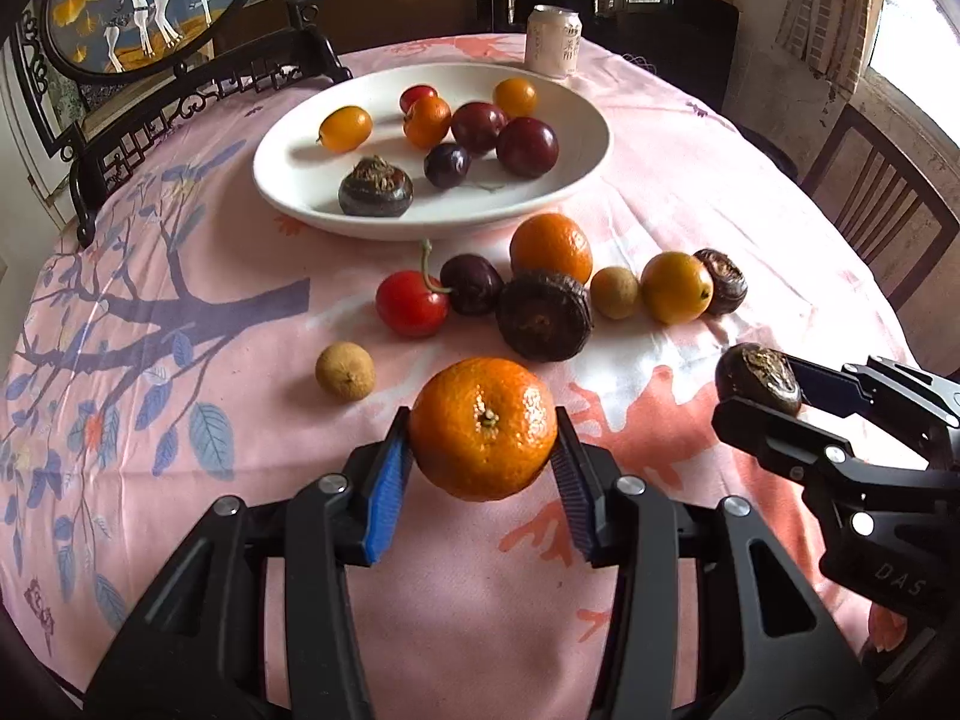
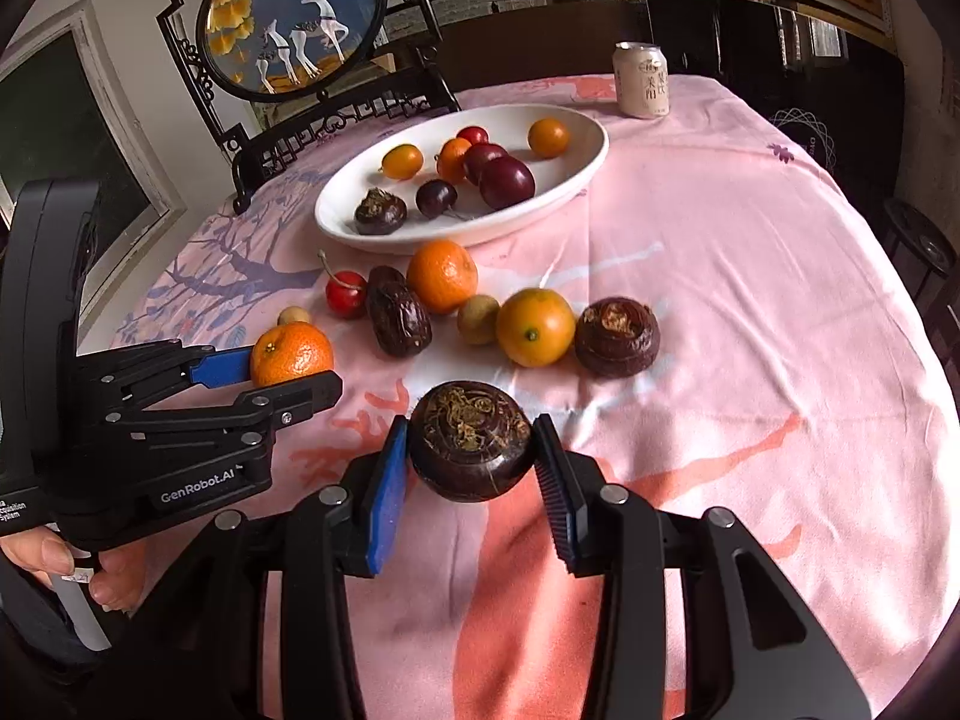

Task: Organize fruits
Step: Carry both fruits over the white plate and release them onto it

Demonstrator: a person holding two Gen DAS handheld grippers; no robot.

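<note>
Two grippers each held fruit clamped between their fingers: left gripper [image 1: 483,459] a tangerine [image 1: 483,427], right gripper [image 2: 471,468] a water chestnut [image 2: 470,441], likely bound for the plate [image 1: 288,180] ahead.

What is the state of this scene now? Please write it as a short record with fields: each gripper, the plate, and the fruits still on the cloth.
left gripper: shut on a mandarin, held above the tablecloth
right gripper: shut on a water chestnut
white plate: holds eight fruits, among them one water chestnut and two dark plums
fruits on the cloth: eight loose pieces in front of the plate
beyond the plate: drink can, framed deer picture
</note>
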